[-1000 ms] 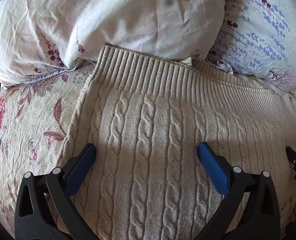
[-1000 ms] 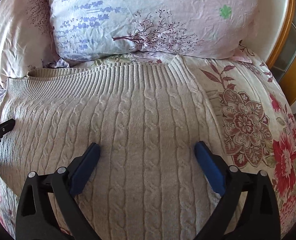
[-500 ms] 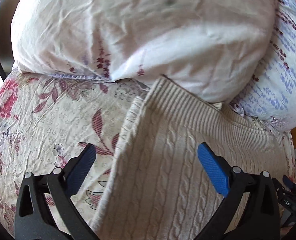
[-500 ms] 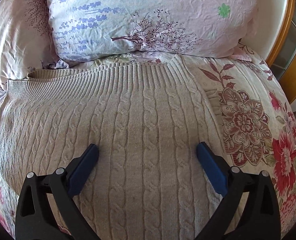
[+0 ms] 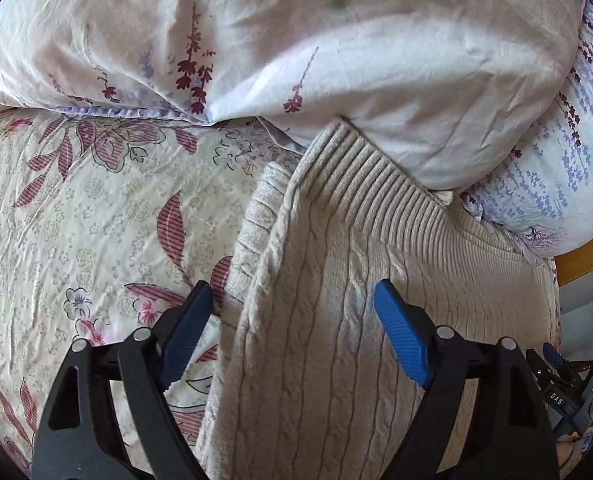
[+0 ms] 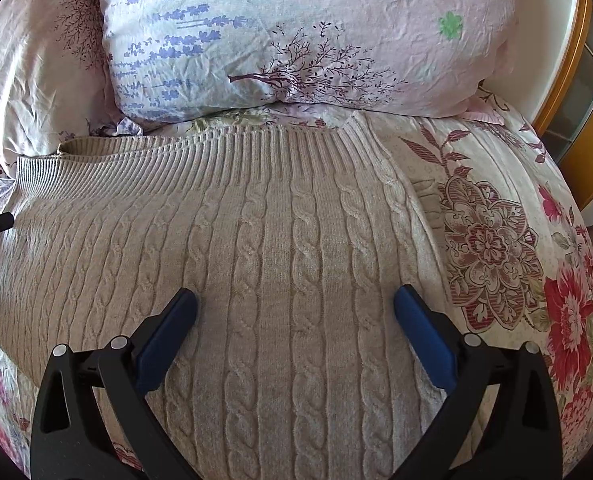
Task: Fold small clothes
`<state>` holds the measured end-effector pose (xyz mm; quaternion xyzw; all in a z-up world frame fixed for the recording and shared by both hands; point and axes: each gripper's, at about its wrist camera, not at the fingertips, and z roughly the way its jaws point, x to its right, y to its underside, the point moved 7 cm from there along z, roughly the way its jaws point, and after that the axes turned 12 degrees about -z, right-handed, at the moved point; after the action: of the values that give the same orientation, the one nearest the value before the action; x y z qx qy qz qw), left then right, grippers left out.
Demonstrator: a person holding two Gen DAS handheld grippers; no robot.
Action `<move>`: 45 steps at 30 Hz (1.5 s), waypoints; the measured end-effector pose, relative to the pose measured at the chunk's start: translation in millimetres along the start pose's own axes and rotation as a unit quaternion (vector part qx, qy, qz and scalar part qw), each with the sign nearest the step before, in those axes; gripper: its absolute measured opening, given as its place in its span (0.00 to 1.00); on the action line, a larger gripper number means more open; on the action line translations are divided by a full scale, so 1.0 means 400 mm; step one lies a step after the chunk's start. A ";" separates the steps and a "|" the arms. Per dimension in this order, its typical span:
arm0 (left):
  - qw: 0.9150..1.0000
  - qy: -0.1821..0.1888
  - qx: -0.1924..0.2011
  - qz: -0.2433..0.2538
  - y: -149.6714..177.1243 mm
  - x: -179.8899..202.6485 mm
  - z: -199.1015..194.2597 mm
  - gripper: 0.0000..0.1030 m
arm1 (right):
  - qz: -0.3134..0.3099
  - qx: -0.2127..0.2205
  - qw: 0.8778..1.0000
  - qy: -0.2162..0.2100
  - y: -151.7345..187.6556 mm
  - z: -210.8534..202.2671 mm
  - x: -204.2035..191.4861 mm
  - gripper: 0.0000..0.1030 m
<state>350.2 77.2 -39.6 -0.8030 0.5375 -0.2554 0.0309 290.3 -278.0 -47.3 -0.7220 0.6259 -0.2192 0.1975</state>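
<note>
Right now a beige cable-knit sweater [image 6: 280, 264] lies spread flat on the floral bedspread [image 5: 96, 208], its ribbed hem [image 6: 216, 156] running along the foot of two pillows: a pale one with maroon sprigs [image 5: 296, 48] and a lavender-printed one [image 6: 304, 40]. One ribbed corner is tucked just under the pale pillow. The left gripper [image 5: 292, 324] hangs with its blue pads spread wide, straddling the sweater's side edge, one pad over the bedspread and the other over the knit, holding nothing. The right gripper [image 6: 294, 320] is likewise splayed apart above the middle of the sweater, gripping nothing. A wooden frame [image 6: 576, 92] shows at the far right.
</note>
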 end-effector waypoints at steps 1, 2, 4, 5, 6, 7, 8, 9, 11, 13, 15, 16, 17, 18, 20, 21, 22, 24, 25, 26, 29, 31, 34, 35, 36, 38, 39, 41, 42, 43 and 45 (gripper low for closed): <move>1.000 0.001 -0.001 -0.002 -0.002 -0.004 0.007 0.79 | 0.000 0.000 1.000 0.000 0.000 0.001 0.000 0.98; 1.000 0.003 -0.002 -0.005 -0.002 0.000 0.006 0.79 | 0.000 0.000 1.000 0.000 0.000 0.000 0.000 0.98; 1.000 0.005 -0.004 -0.005 -0.014 0.001 0.004 0.79 | 0.000 0.000 1.000 -0.001 0.000 0.001 0.001 0.98; 1.000 0.006 -0.005 -0.005 -0.015 0.003 0.005 0.79 | 0.000 0.000 1.000 -0.002 0.000 0.001 0.000 0.98; 1.000 0.007 -0.005 -0.005 -0.015 0.005 0.005 0.79 | 0.001 0.001 1.000 -0.002 0.000 0.001 -0.001 0.99; 1.000 0.008 -0.005 -0.007 -0.016 0.005 0.003 0.79 | 0.000 0.000 1.000 -0.002 0.000 0.002 0.000 0.99; 1.000 0.010 -0.005 -0.008 -0.015 0.006 0.003 0.78 | 0.000 0.001 1.000 -0.002 0.000 0.001 0.000 0.99; 1.000 0.011 -0.004 -0.010 -0.015 0.004 0.002 0.77 | 0.000 0.001 1.000 -0.002 0.000 0.001 0.000 0.99; 1.000 0.013 -0.004 -0.013 -0.013 -0.002 -0.006 0.73 | 0.001 0.001 1.000 -0.003 0.000 0.003 0.001 0.99; 1.000 0.016 -0.005 -0.016 -0.016 -0.008 -0.010 0.70 | 0.001 0.001 1.000 -0.003 -0.001 0.004 -0.001 0.99; 1.000 0.023 -0.008 -0.019 -0.016 -0.009 -0.013 0.63 | 0.001 0.001 1.000 -0.003 -0.001 0.004 0.000 0.99; 0.999 0.027 -0.010 -0.024 -0.016 -0.012 -0.013 0.61 | 0.001 0.001 1.000 -0.003 -0.001 0.004 0.000 0.99; 0.999 0.030 -0.010 -0.029 -0.017 -0.015 -0.015 0.61 | 0.002 0.001 1.000 -0.003 -0.001 0.004 -0.001 0.99; 0.999 0.035 -0.012 -0.034 -0.018 -0.019 -0.016 0.56 | 0.002 0.001 1.000 -0.003 -0.001 0.004 -0.001 0.99; 0.998 0.046 -0.016 -0.048 -0.020 -0.030 -0.020 0.50 | 0.002 0.001 1.000 -0.003 -0.001 0.004 0.000 0.99; 0.997 0.056 -0.020 -0.058 -0.021 -0.038 -0.020 0.44 | 0.002 0.001 1.000 -0.003 -0.001 0.004 0.000 0.99; 0.996 0.062 -0.022 -0.068 -0.022 -0.047 -0.021 0.39 | 0.002 0.001 1.000 -0.003 -0.001 0.004 0.000 0.99; 0.992 0.081 -0.028 -0.092 -0.023 -0.065 -0.025 0.31 | 0.001 0.001 1.000 -0.003 -0.001 0.004 0.001 0.99; 0.990 0.092 -0.033 -0.103 -0.023 -0.073 -0.025 0.30 | 0.001 0.001 1.000 -0.003 -0.001 0.004 0.000 0.99; 0.988 0.099 -0.034 -0.110 -0.023 -0.079 -0.026 0.29 | 0.001 0.001 1.000 -0.003 -0.001 0.004 0.001 0.99; 0.987 0.103 -0.037 -0.114 -0.024 -0.086 -0.033 0.31 | 0.001 0.001 1.000 -0.004 -0.001 0.004 0.000 0.99; 0.988 0.103 -0.040 -0.111 -0.026 -0.083 -0.036 0.37 | 0.001 0.000 1.000 -0.004 -0.001 0.005 -0.001 0.99; 0.988 0.098 -0.045 -0.107 -0.028 -0.078 -0.032 0.27 | 0.002 0.000 1.000 -0.004 -0.001 0.005 0.000 0.99; 0.987 0.105 -0.051 -0.111 -0.025 -0.076 -0.029 0.23 | 0.002 0.000 1.000 -0.005 -0.001 0.005 0.000 0.99; 0.985 0.111 -0.049 -0.120 -0.024 -0.076 -0.029 0.21 | 0.002 0.000 1.000 -0.006 -0.001 0.005 0.000 0.99; 0.984 0.120 -0.042 -0.126 -0.021 -0.074 -0.040 0.19 | 0.004 0.001 1.000 -0.008 -0.001 0.004 0.000 0.99; 0.982 0.127 -0.040 -0.131 -0.022 -0.079 -0.050 0.18 | 0.005 0.002 1.000 -0.009 -0.001 0.003 0.000 0.99; 0.979 0.148 -0.037 -0.136 -0.023 -0.070 -0.072 0.17 | 0.007 0.003 1.000 -0.010 -0.002 0.000 0.001 0.99; 0.978 0.156 -0.035 -0.133 -0.027 -0.071 -0.091 0.17 | 0.008 0.004 1.000 -0.011 -0.002 -0.002 0.001 0.99; 0.978 0.163 -0.033 -0.128 -0.028 -0.058 -0.105 0.16 | 0.010 0.005 1.000 -0.012 -0.003 -0.004 0.002 0.99; 0.976 0.178 -0.029 -0.119 -0.029 -0.026 -0.132 0.16 | 0.014 0.009 1.000 -0.017 -0.006 -0.009 0.006 0.99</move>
<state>333.8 103.2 6.1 -0.8035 0.4423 -0.3802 -0.1193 290.5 -280.0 -42.7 -0.7152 0.6303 -0.2099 0.2172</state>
